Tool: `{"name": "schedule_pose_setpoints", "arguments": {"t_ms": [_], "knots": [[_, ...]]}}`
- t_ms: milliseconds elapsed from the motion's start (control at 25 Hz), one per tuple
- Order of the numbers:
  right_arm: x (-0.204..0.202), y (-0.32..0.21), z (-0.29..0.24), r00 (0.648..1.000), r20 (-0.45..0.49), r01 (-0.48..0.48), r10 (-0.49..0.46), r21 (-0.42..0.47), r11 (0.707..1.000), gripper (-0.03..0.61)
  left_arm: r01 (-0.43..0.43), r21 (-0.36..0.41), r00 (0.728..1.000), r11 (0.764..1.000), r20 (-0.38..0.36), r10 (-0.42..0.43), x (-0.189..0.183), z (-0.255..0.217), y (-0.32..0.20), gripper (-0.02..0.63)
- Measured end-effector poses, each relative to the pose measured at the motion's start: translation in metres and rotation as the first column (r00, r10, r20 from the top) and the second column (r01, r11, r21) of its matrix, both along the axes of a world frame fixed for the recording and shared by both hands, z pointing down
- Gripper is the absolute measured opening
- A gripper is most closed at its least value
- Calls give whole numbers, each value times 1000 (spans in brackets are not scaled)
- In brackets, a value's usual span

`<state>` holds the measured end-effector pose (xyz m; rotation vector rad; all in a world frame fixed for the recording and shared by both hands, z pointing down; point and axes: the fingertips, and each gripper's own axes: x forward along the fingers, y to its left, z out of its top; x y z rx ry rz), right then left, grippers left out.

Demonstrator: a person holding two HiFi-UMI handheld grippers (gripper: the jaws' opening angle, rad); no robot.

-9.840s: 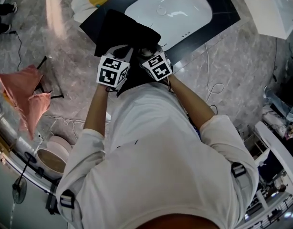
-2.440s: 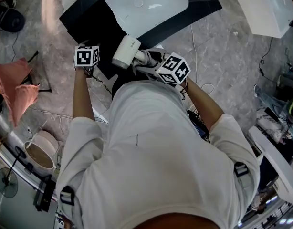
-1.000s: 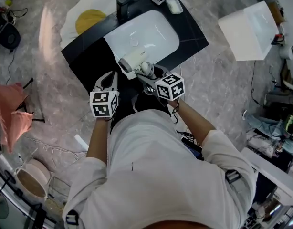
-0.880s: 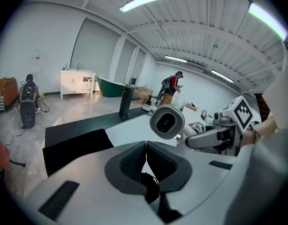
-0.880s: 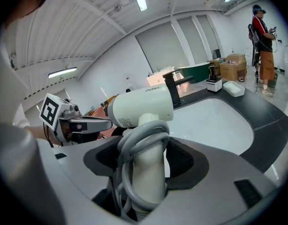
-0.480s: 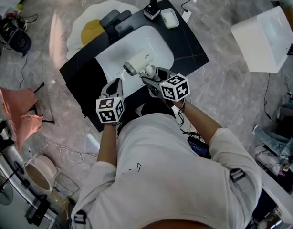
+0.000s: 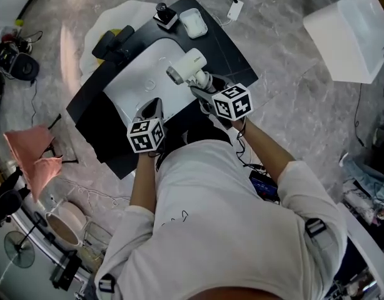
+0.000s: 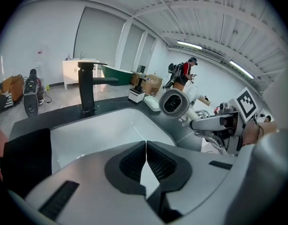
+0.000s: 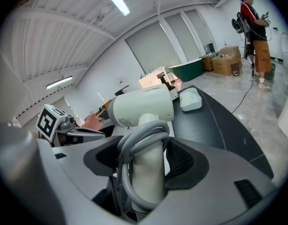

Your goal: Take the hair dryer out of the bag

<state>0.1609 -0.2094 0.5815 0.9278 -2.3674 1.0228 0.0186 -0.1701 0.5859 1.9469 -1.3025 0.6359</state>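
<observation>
Head view: the hair dryer [image 7: 187, 65] is above the white sink [image 7: 132, 83], its handle in the right gripper [image 7: 206, 89]; the left gripper [image 7: 151, 108] is alongside. Left gripper view: jaws pressed together, empty. Right gripper view: jaws clamp the handle, wrapped in its cord [image 9: 134, 144].

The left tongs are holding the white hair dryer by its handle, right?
No. The right tongs hold the white hair dryer by its handle, as the right gripper view shows. The left tongs are shut with nothing in them.
</observation>
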Motion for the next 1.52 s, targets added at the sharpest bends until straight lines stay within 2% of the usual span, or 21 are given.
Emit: {"name": "schedule_pose_setpoints", "arguments": {"t_ms": [200, 360, 760, 1000, 1360, 1520], "knots": [[47, -20, 10, 995, -23, -96, 95, -36, 995, 284, -22, -18, 999, 1000, 24, 23, 20, 3, -18, 21], [66, -33, 20, 990, -50, -138, 134, -68, 988, 284, -32, -40, 999, 999, 38, 33, 32, 9, -28, 21], [86, -58, 54, 974, -159, -175, 159, -93, 980, 284, -25, -87, 998, 996, 56, 30, 41, 21, -32, 21], [91, -63, 67, 968, -173, -208, 184, -136, 969, 284, -15, -114, 998, 993, 52, 21, 41, 25, -28, 21], [91, -67, 77, 952, -234, -224, 195, -104, 969, 285, -15, -125, 999, 992, 44, 21, 38, 31, -19, 21], [92, -64, 81, 935, -311, -198, 170, -60, 978, 287, 12, -110, 999, 994, 38, -8, 31, 28, -15, 21]]}}
